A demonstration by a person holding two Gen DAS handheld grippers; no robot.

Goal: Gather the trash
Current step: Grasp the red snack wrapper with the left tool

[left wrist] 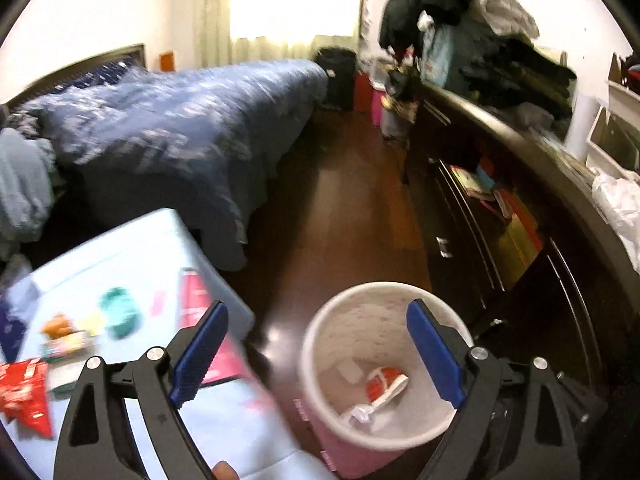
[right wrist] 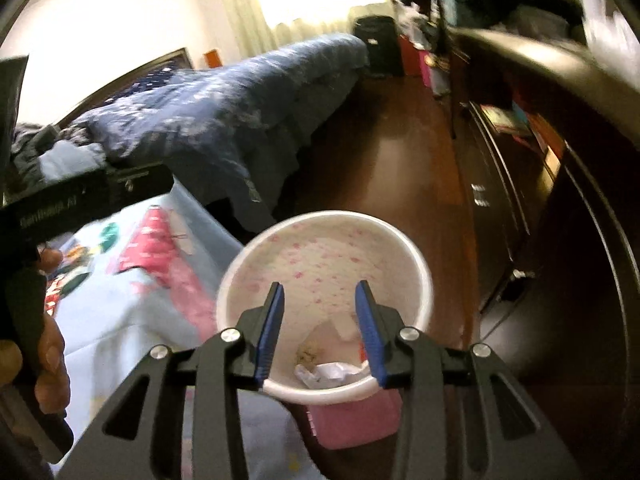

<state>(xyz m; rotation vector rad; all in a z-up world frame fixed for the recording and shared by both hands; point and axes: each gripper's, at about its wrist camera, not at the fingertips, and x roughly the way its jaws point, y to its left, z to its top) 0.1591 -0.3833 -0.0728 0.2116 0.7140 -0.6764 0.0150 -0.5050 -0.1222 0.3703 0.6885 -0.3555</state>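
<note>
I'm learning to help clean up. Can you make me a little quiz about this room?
1. True or false: the bin is empty.
2. Which tongs are open wider: left or right?
3. What lies on the table? A) red wrapper B) shoes C) bottle

Key: 1 false, paper and a red scrap lie inside; 2 left; 3 A.

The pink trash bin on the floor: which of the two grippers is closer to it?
Right. The right gripper hangs open directly over the trash bin. The left gripper, also open, sits farther back, between the bin and the table.
</note>
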